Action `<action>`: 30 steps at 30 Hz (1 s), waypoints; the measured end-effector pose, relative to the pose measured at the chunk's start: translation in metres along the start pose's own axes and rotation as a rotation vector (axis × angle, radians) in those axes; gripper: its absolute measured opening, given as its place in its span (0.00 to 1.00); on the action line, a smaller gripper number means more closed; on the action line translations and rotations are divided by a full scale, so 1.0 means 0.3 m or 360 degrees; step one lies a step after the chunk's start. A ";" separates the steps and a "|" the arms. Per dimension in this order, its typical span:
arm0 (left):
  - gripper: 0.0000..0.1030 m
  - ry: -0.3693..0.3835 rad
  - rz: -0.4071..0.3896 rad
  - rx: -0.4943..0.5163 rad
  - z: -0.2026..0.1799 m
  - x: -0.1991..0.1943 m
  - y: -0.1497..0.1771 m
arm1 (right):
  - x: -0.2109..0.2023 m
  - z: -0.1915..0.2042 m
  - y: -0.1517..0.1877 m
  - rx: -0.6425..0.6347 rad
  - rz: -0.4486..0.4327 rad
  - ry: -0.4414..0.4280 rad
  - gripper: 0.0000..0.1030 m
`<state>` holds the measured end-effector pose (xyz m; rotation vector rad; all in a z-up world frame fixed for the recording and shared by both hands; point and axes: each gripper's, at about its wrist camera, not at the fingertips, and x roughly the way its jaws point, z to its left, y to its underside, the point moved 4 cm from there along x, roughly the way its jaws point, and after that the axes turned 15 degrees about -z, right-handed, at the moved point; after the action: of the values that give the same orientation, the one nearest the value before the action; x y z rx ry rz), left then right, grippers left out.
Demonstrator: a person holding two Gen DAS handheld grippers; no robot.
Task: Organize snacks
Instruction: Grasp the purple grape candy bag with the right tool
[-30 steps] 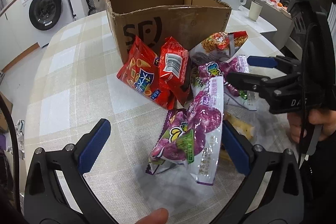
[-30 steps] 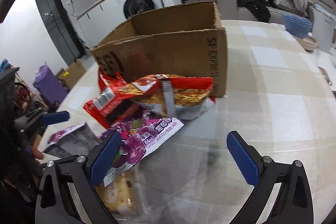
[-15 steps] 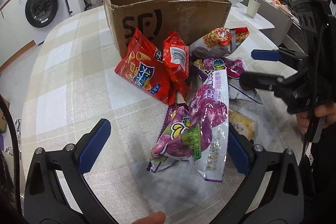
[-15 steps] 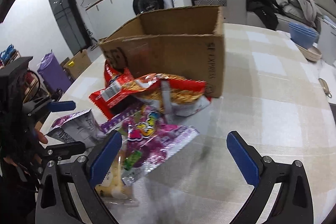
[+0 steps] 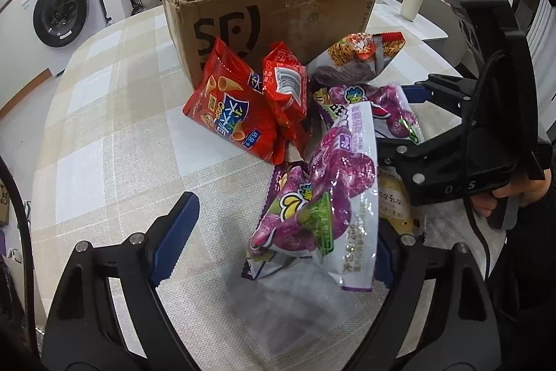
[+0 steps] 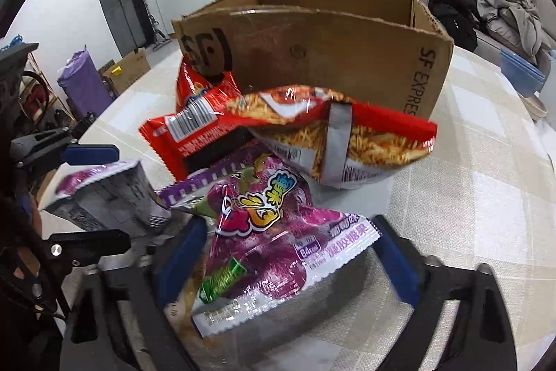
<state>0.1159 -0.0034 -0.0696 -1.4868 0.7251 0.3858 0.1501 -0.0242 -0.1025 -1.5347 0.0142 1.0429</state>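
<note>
Closing both sets of fingers, each around a purple candy bag [image 5: 323, 204] [image 6: 274, 232], neither clamped; bare desk [image 5: 104, 141] left.

Red, purple and noodle snack bags [image 5: 323, 197] heaped against open cardboard box [image 5: 278, 19]

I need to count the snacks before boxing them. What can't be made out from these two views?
- Cardboard box floor: hidden by its front wall, both views.
- Yellow packet: mostly covered by the purple candy bag and right gripper, left view.
- Packs under the noodle bag: covered, right view.
- Purple bag's lower edge: blurred, right view.
</note>
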 end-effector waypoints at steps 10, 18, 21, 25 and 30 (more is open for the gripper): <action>0.83 0.0014 0.0026 -0.0001 0.001 0.020 0.009 | -0.020 0.002 0.014 -0.0012 -0.0024 -0.0037 0.77; 0.83 0.0021 0.0039 0.0009 0.003 0.027 0.017 | -0.042 0.021 0.014 -0.0024 -0.0077 -0.0058 0.69; 0.83 0.0024 0.0042 0.0016 0.003 0.027 0.020 | -0.060 0.013 0.018 -0.0008 -0.0093 -0.0082 0.57; 0.83 0.0022 0.0043 0.0018 0.002 0.024 0.024 | -0.070 0.009 0.030 0.0002 -0.0099 -0.0085 0.52; 0.83 0.0023 0.0042 0.0040 -0.005 0.014 0.023 | -0.096 -0.003 0.036 0.0016 -0.0120 -0.0112 0.51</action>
<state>0.1143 -0.0051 -0.0774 -1.4587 0.7593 0.3853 0.1273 -0.0433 -0.0937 -1.4779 -0.0866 1.0348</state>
